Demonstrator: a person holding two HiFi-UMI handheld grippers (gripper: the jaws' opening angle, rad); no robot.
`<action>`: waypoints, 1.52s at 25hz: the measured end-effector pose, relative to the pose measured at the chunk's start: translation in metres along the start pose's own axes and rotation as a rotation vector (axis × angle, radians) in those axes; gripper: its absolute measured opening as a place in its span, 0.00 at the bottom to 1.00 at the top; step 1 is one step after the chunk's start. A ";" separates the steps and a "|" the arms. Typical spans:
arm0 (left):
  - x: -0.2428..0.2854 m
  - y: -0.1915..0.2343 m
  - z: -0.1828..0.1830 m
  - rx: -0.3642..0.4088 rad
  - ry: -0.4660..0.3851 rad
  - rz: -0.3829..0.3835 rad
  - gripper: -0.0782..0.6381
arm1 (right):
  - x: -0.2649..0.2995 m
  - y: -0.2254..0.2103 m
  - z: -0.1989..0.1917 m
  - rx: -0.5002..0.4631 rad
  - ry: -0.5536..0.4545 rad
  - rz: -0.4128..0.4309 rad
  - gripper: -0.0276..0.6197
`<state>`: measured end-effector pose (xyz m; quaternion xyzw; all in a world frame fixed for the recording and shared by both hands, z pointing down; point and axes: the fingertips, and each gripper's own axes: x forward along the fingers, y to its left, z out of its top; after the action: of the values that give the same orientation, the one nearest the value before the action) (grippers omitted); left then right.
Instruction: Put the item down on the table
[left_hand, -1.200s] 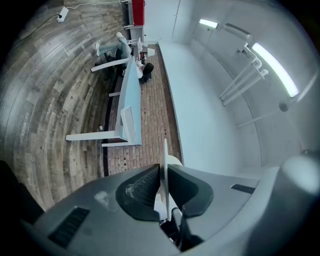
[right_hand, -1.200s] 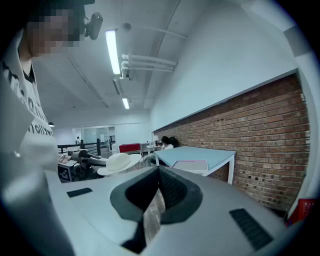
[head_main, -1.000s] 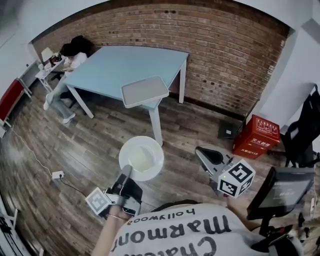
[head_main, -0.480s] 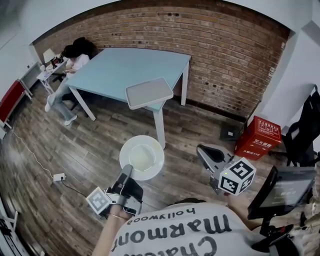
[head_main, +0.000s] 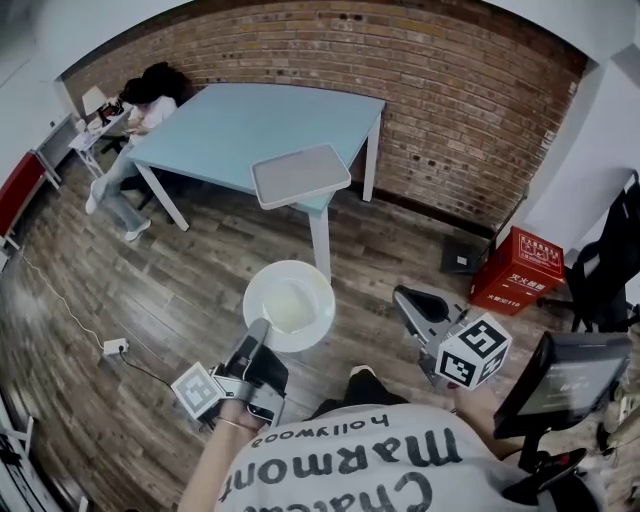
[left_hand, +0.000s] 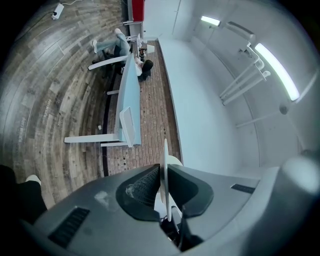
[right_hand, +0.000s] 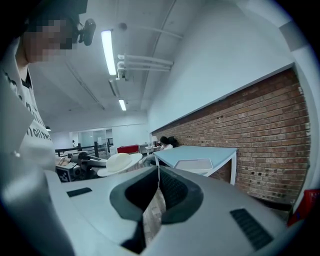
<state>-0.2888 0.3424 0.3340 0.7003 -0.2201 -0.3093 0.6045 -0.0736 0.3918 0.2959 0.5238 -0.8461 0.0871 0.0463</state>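
The bowl (head_main: 289, 305) is round, white and smooth, with a shallow hollow in the middle and a broad flat rim. It hangs in the air above the floor (head_main: 150, 290), on the near side of the table (head_main: 230, 125) and not touching it. The left gripper (head_main: 257, 338) is clamped on the bowl's near edge. In the left gripper view the thin white rim stands edge-on between a ribbed dark pad and the smooth grey jaw opposite. The right gripper (head_main: 408, 300), a grey plastic body bearing a cube (head_main: 470, 352) of black-and-white square markers, is held to the right of the bowl and apart from it. Its jaws are together at the tips with nothing between them. The table has a flat pale blue top on straight white legs. On its near corner lies a rectangular grey tray (head_main: 300, 175) with rounded corners and a low raised edge. The floor is of dark, worn-looking wooden planks. Behind the table runs a rough red brick wall (head_main: 440, 110), and at its foot on the right stands a red box (head_main: 517, 272). A person (head_main: 140, 110) sits at the far left of the table.
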 end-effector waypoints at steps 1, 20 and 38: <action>0.002 -0.001 0.003 -0.001 -0.005 -0.003 0.14 | 0.004 -0.001 0.000 -0.005 0.011 0.002 0.06; 0.126 0.036 0.029 -0.022 -0.070 0.035 0.14 | 0.064 -0.127 0.009 -0.018 0.098 0.022 0.06; 0.236 0.097 0.055 0.019 -0.084 0.120 0.14 | 0.123 -0.217 0.003 0.034 0.112 0.103 0.06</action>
<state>-0.1528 0.1252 0.3860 0.6781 -0.2898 -0.2995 0.6054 0.0656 0.1880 0.3352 0.4745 -0.8664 0.1332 0.0801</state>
